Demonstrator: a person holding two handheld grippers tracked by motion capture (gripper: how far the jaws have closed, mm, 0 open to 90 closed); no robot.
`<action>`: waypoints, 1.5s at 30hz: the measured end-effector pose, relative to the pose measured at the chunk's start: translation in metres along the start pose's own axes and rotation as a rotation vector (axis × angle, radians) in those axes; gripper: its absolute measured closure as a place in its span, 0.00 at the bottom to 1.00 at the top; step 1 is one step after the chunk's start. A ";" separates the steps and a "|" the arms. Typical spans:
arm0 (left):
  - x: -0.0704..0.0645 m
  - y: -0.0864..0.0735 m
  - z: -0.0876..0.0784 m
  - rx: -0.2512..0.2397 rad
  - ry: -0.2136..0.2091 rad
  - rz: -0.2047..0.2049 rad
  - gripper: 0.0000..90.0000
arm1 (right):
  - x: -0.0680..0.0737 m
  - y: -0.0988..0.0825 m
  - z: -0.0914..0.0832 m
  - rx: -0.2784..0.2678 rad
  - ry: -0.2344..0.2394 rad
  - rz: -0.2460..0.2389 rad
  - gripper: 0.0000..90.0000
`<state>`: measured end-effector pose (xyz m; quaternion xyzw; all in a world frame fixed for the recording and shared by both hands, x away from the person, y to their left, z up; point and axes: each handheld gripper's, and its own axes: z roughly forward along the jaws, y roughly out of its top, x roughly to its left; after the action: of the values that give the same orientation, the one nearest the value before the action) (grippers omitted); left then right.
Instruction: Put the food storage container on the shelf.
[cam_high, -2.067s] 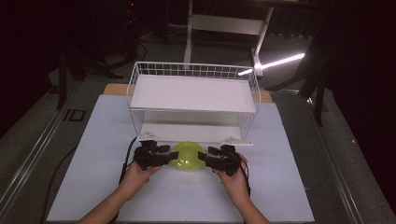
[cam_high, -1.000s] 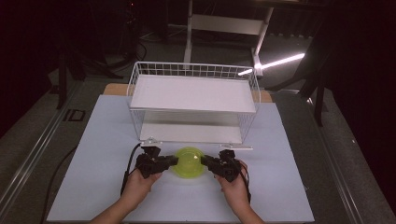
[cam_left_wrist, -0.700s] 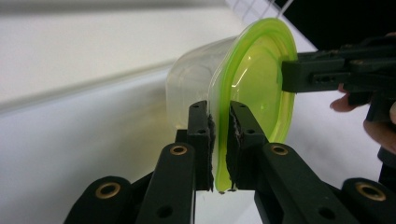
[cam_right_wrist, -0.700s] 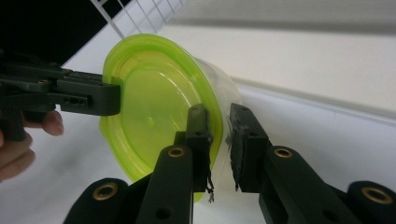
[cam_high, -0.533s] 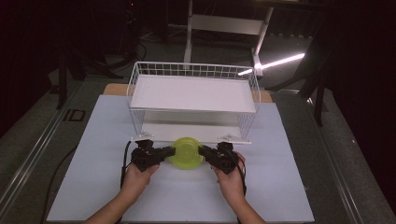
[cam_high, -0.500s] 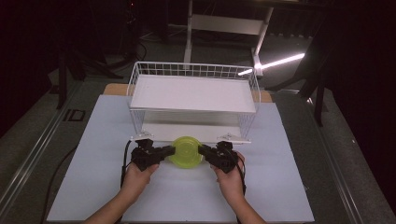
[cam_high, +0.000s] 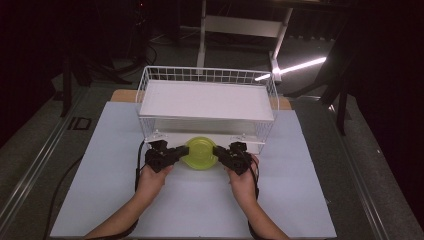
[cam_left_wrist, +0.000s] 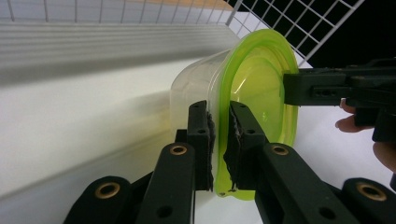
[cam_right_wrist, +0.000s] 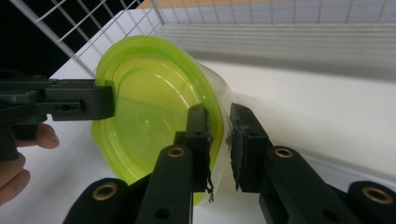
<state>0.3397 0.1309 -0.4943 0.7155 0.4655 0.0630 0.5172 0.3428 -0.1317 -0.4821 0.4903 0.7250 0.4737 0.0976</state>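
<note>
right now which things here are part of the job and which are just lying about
In use:
- green-lidded tub, held at its rim from both sides
- left gripper
- right gripper
- wire rack, the tub at its lower shelf

Just lying about:
- white mat
- white frame behind the table

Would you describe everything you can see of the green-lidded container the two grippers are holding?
The container is a round tub of clear, slightly cloudy plastic with a translucent lime-green lid pressed on. It looks empty. It sits level between the hands, at the front of the white wire rack, about at the opening of its lower tier. The left gripper pinches the lid's rim on one side and the right gripper pinches it on the opposite side. Whether its base touches the table cannot be told.
</note>
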 end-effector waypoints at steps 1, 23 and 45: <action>0.001 0.002 0.002 -0.001 0.001 0.001 0.91 | -0.001 0.002 0.001 0.001 -0.002 0.008 0.87; 0.018 0.003 0.028 -0.028 -0.055 -0.050 0.90 | -0.019 0.009 0.012 -0.023 -0.050 0.013 0.87; 0.022 0.009 0.038 -0.084 -0.005 -0.050 0.72 | -0.022 0.015 0.036 -0.128 -0.180 -0.053 0.76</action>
<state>0.3793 0.1205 -0.5128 0.6814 0.4788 0.0679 0.5494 0.3850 -0.1268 -0.4965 0.5040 0.6946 0.4704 0.2058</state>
